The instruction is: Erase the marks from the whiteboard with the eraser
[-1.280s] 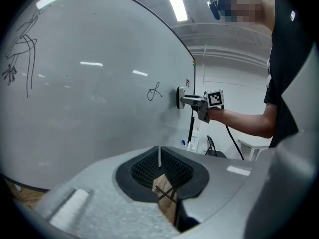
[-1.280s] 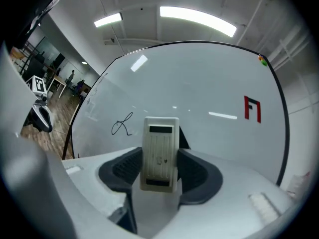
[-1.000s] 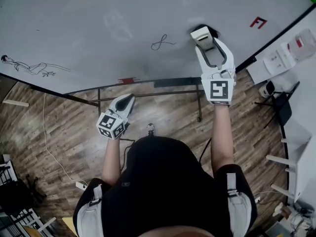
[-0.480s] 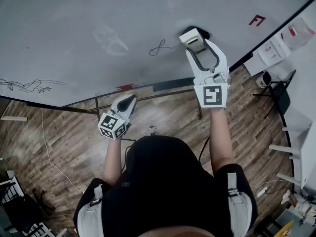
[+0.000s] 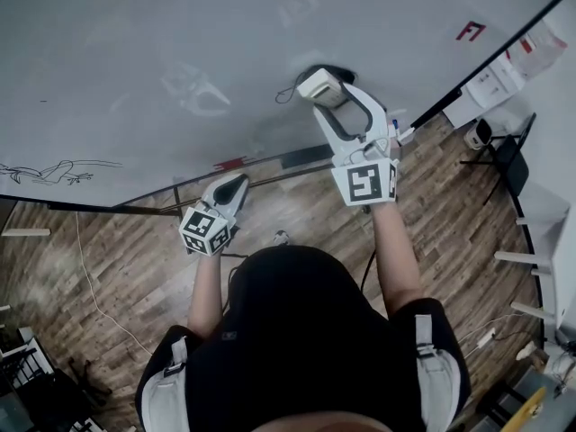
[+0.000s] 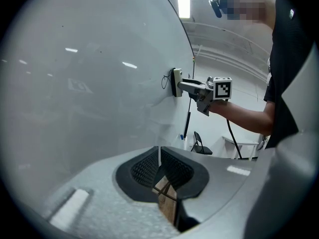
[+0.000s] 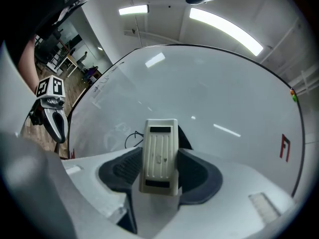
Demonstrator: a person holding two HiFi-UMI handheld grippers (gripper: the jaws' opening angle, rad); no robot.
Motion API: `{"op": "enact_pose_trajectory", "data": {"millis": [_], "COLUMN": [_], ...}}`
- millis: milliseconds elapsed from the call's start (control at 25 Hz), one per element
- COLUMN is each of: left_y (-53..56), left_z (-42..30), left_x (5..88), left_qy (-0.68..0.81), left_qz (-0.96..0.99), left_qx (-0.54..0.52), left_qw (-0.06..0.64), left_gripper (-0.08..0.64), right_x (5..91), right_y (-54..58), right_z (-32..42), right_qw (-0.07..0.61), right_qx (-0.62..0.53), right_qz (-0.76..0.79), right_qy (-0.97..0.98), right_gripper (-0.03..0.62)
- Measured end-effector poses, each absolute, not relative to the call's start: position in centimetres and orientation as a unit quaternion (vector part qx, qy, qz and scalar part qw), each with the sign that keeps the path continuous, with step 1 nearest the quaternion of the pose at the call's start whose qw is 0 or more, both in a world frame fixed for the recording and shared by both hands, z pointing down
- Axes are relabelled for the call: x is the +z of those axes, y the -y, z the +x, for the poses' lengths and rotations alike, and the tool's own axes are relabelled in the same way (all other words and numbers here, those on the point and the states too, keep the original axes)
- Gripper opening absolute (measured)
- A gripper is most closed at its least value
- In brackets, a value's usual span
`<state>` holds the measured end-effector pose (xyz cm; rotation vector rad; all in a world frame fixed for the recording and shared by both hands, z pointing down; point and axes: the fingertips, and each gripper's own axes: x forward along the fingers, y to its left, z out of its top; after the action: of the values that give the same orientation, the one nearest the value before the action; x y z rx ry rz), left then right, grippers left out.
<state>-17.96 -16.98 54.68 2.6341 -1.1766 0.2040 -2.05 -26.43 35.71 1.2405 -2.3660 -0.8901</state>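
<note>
A large whiteboard [image 5: 135, 52] fills the upper head view. My right gripper [image 5: 322, 85] is shut on a cream eraser [image 5: 318, 85] pressed flat to the board. A black squiggle [image 5: 286, 94] shows just left of the eraser, partly covered by it; it also shows beside the eraser [image 7: 159, 154] as a squiggle [image 7: 131, 137] in the right gripper view. A line drawing [image 5: 45, 171] sits at the board's lower left and a red mark [image 5: 469, 31] at its right. My left gripper [image 5: 229, 188] hangs low below the board, shut with nothing in it.
The board's stand [image 5: 270, 174] with its legs and a tray strip runs under the board over wood flooring [image 5: 117, 250]. A black chair [image 5: 506, 156] and white shelving [image 5: 504, 70] stand at the right. A cable [image 5: 90, 277] trails across the floor at left.
My right gripper has slid the eraser leftward along the board onto the right end of the black squiggle. The left gripper has stayed in place.
</note>
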Motion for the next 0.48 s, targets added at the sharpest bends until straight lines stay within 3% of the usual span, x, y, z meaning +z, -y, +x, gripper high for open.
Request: {"op": "enact_pose_trajectory", "data": {"millis": [480], "left_y": [16.5], "left_z": [-20.3], "left_x": [56.0], "left_qy": [0.409], "left_qz": [0.899], "left_qx": [0.077], "left_qw": [0.134], "left_gripper": [0.025], "right_x": [39.7], "right_y": [25.0], "right_z": [-8.0], "right_qw": [0.178], "right_qx": [-0.291], "right_qz": [0.385], "right_qy": [0.858], "right_gripper": [0.225]}}
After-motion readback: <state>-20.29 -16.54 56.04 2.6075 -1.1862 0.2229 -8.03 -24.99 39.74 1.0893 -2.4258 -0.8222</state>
